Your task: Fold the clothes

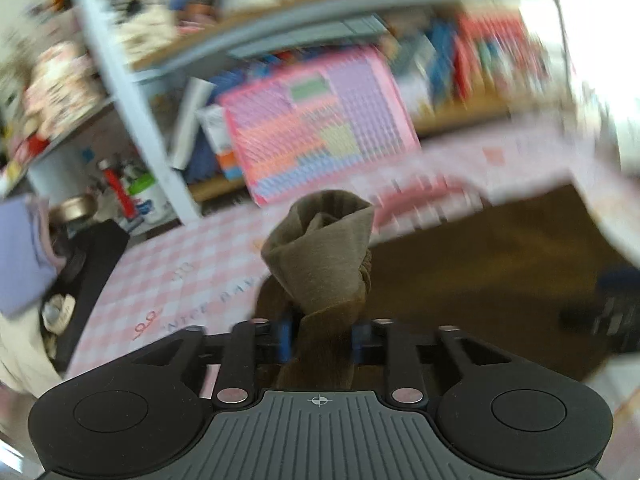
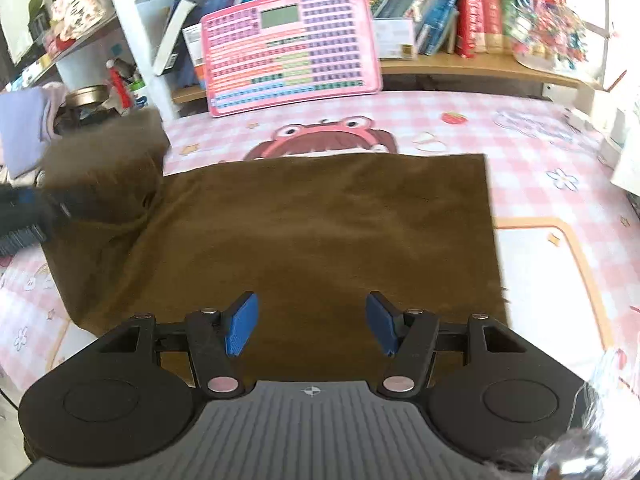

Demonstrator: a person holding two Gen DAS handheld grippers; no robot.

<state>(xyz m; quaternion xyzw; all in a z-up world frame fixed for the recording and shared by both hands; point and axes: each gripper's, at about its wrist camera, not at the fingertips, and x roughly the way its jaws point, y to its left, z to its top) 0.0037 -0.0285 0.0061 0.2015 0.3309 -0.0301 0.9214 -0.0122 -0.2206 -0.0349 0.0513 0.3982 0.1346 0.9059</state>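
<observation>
A brown garment (image 2: 320, 224) lies spread flat on the pink checked table cover (image 2: 540, 152). My left gripper (image 1: 322, 340) is shut on a bunched part of the brown garment (image 1: 324, 256) and holds it lifted above the table; the view is motion-blurred. In the right wrist view the left gripper (image 2: 24, 220) shows at the left edge with the raised brown fold (image 2: 108, 168). My right gripper (image 2: 312, 326) is open and empty, hovering over the garment's near edge.
A pink keyboard toy (image 2: 292, 40) leans against the shelf at the back. Books (image 2: 460, 20) fill the shelf. A lilac cloth (image 2: 20, 128) and jars (image 2: 88, 96) sit at the back left. White items (image 2: 628, 160) stand at the right edge.
</observation>
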